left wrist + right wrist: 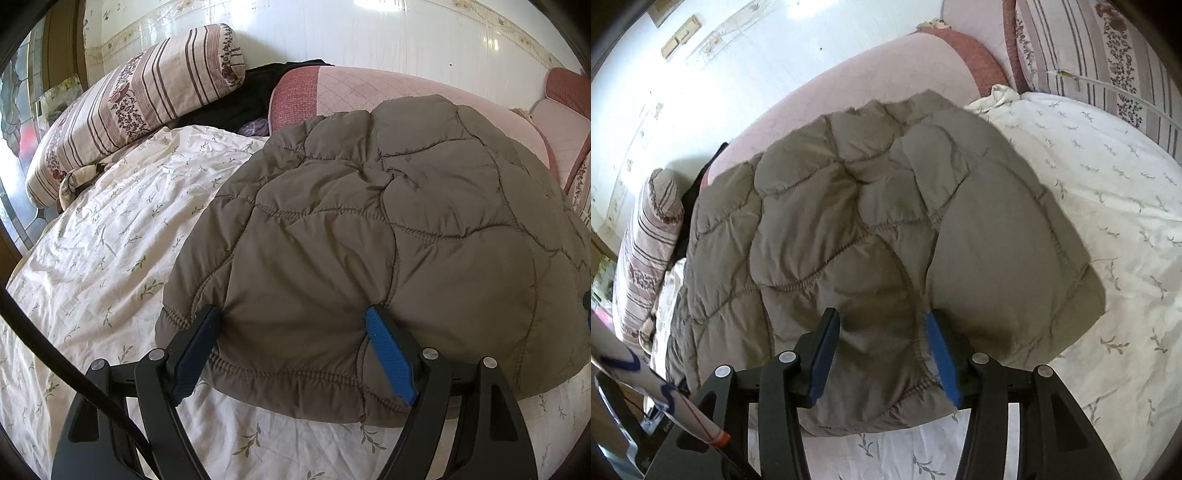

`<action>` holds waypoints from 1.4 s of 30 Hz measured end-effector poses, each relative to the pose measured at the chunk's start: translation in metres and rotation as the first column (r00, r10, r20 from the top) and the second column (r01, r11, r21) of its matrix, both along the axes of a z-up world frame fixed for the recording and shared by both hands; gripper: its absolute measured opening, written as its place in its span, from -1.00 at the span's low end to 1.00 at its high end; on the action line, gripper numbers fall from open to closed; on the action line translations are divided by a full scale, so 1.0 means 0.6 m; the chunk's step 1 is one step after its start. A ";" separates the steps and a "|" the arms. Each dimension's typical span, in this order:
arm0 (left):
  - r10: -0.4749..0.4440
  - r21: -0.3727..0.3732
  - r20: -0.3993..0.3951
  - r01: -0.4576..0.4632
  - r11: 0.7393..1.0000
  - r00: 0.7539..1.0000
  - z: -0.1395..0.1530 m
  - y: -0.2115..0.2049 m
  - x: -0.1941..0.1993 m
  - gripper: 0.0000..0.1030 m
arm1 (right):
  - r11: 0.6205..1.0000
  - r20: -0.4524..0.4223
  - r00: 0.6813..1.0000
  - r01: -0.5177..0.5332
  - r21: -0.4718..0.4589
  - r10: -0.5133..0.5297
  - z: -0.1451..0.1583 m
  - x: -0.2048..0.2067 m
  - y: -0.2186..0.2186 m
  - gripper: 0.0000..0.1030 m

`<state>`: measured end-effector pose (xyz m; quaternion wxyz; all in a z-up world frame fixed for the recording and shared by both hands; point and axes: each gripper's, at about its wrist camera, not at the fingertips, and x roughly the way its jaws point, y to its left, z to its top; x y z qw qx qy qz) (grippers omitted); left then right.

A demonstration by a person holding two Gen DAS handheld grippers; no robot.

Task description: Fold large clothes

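Observation:
A brown quilted padded jacket lies folded on a white floral bedsheet; it also shows in the right wrist view. My left gripper is open, its blue-padded fingers pressing into the jacket's near elastic hem, a wide bulge of fabric between them. My right gripper is also open, fingers straddling the near hem of the jacket, fabric bulging between the pads. The jacket's underside is hidden.
A striped floral bolster lies at the bed's far left, dark clothing beside it. A pink quilted cushion sits behind the jacket against the white wall. The sheet extends right of the jacket. A white tube crosses the lower left.

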<state>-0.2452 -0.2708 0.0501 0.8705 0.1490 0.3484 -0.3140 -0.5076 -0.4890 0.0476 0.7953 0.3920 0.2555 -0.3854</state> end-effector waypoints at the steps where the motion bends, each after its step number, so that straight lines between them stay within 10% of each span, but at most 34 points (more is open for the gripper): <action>1: 0.000 0.000 -0.002 0.000 1.000 1.000 0.000 0.000 0.001 0.57 | 1.000 -0.003 1.000 0.011 -0.013 -0.011 0.004 -0.006 0.001 0.04; 16: 0.001 -0.027 -0.061 -0.003 1.000 0.998 0.009 0.014 0.013 0.58 | 0.998 -0.021 0.998 0.067 0.017 -0.066 0.001 -0.046 -0.016 0.04; 22: 0.122 -0.106 -0.118 -0.135 0.985 0.985 0.046 0.078 0.069 0.58 | 0.993 0.011 0.994 0.113 0.031 -0.113 0.015 -0.089 -0.020 0.04; 42: 0.069 -0.235 -0.614 -0.266 0.935 0.786 -0.040 0.176 0.175 0.57 | 0.934 0.126 0.955 0.224 0.277 -0.267 -0.049 -0.198 -0.055 0.28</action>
